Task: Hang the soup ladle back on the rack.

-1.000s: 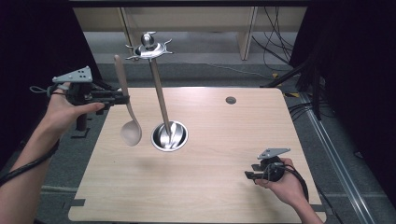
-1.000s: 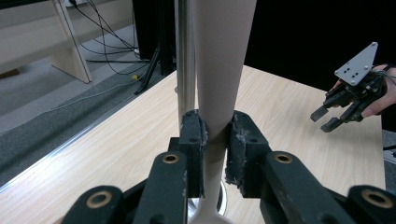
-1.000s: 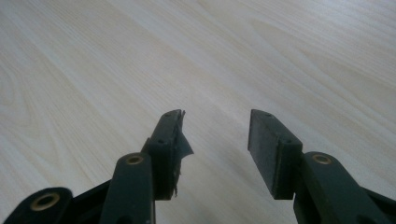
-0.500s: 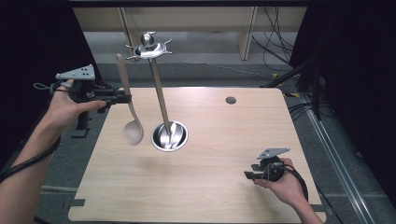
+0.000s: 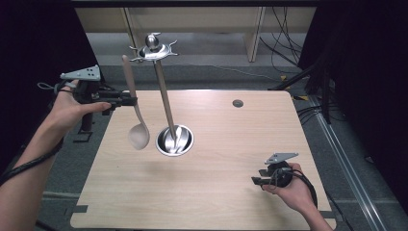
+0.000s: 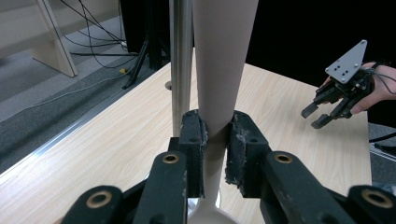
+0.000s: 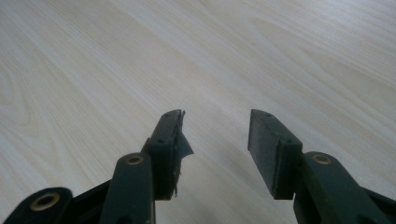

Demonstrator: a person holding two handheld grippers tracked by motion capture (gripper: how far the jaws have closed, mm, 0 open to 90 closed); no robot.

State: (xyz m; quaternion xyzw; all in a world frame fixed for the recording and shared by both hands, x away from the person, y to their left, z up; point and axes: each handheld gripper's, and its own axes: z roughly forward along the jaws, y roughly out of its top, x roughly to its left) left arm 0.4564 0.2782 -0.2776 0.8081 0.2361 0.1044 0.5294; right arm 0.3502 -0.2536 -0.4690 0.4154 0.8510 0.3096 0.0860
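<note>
A pale wooden spoon [image 5: 134,115] hangs upright above the table's left side, bowl down. My left gripper [image 5: 130,101] is shut on its handle [image 6: 215,93], with a pad pressed on either side. Right beside it rises the steel utensil stand [image 5: 162,96], whose round base [image 5: 174,140] rests on the table and whose hooked top [image 5: 153,50] is level with the spoon's upper end. In the left gripper view the stand's pole [image 6: 181,60] runs just left of the handle. My right gripper [image 5: 260,179] rests low at the table's front right, open with only bare wood between its jaws [image 7: 215,140].
The light wooden table [image 5: 231,144] has a small dark round hole [image 5: 237,103] near its back edge. Cables [image 5: 288,48] and wooden furniture legs stand on the grey floor behind. A metal rail [image 5: 346,159] runs along the floor at the right.
</note>
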